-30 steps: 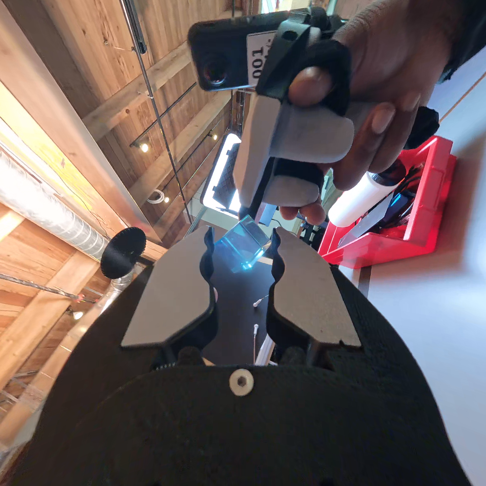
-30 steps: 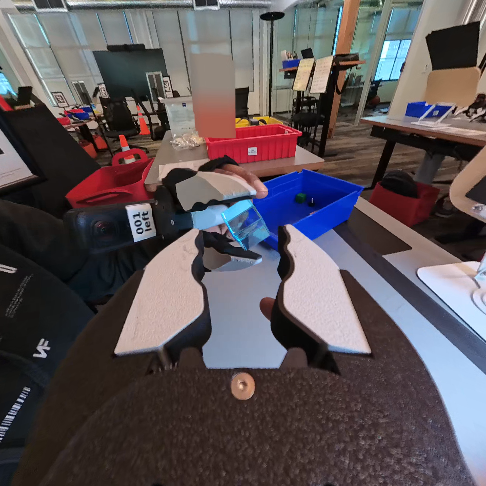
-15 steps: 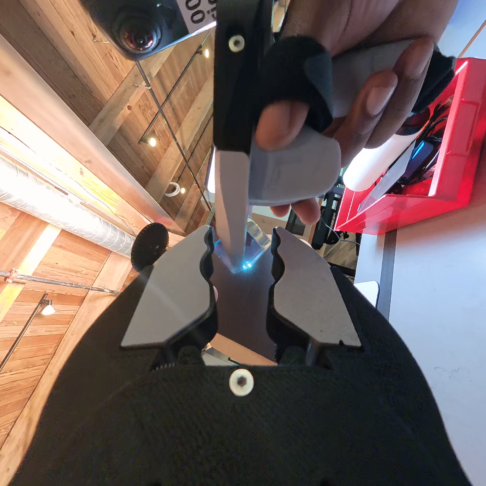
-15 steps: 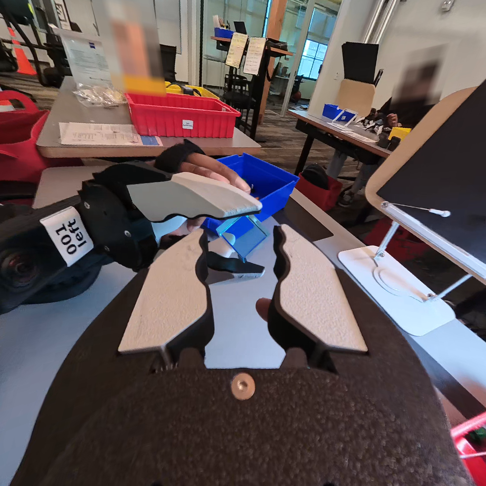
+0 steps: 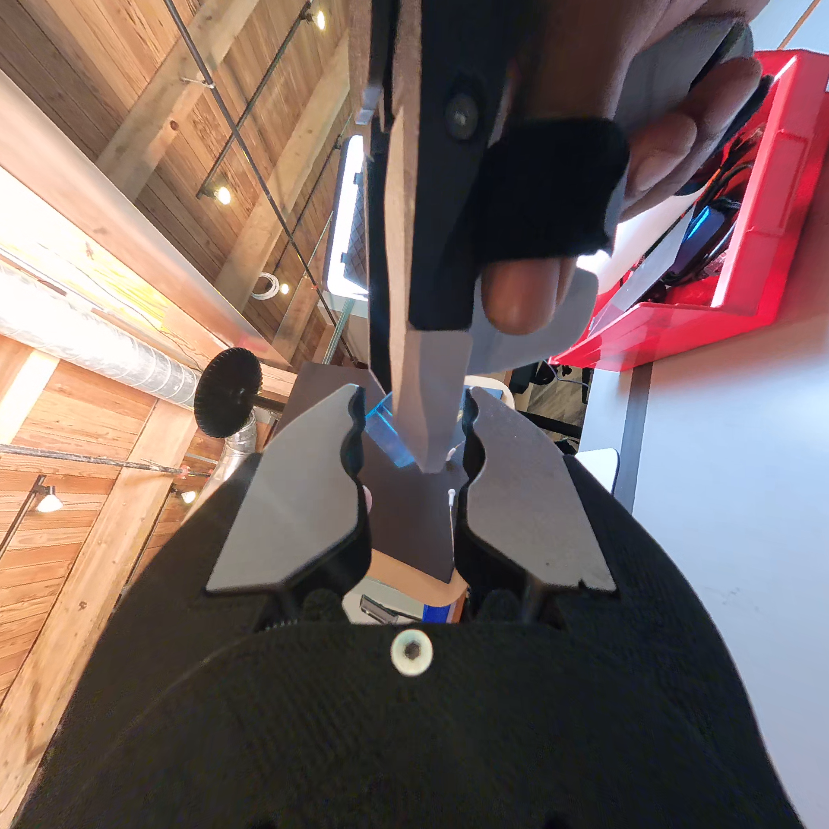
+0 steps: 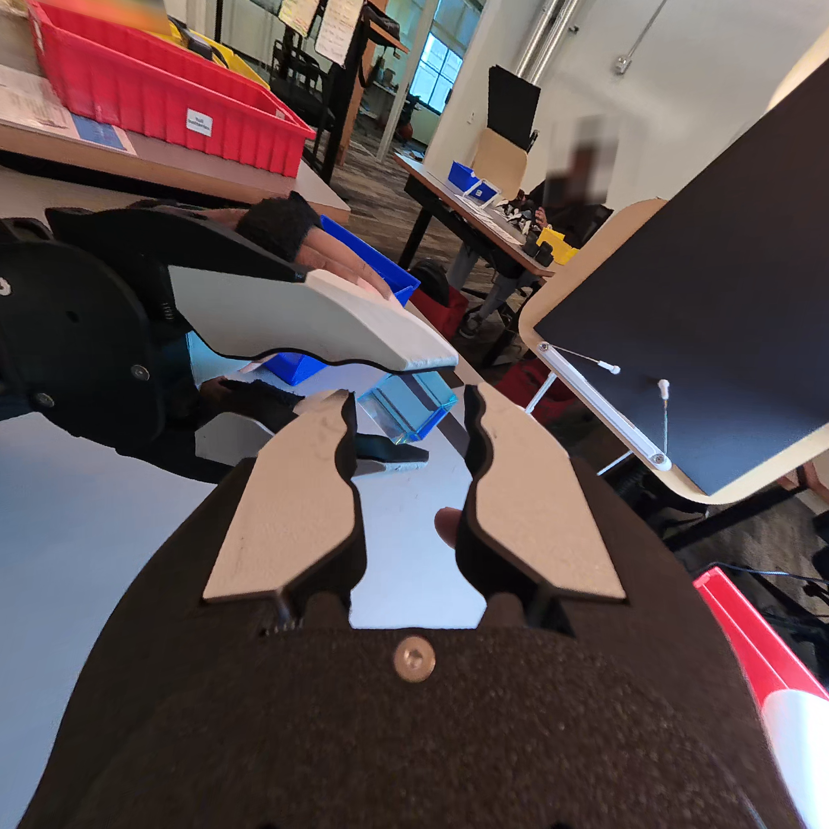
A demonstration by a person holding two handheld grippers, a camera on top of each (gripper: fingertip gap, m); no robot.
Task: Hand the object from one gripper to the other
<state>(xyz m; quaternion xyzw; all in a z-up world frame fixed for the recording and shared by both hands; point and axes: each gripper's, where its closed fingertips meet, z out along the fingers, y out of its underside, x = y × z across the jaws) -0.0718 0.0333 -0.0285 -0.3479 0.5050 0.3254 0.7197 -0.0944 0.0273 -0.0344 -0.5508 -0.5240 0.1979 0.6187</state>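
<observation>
Left tool (image 6: 403, 403): we see it clenched on the cube (image 6: 410, 410), one finger (image 6: 314, 323) above and one below.
Right tool (image 6: 409, 406): spread wide, holding nothing; its tips flank the cube, and we cannot tell whether they touch it.
Cube: clear blue, sharp-edged, tilted, held in the air above the tabletop (image 6: 89, 516).
Tabletop: pale grey, glossy.
Room: we note a red bin (image 6: 170, 98), a blue bin (image 6: 372, 264), a black board (image 6: 717, 336) at right.
</observation>
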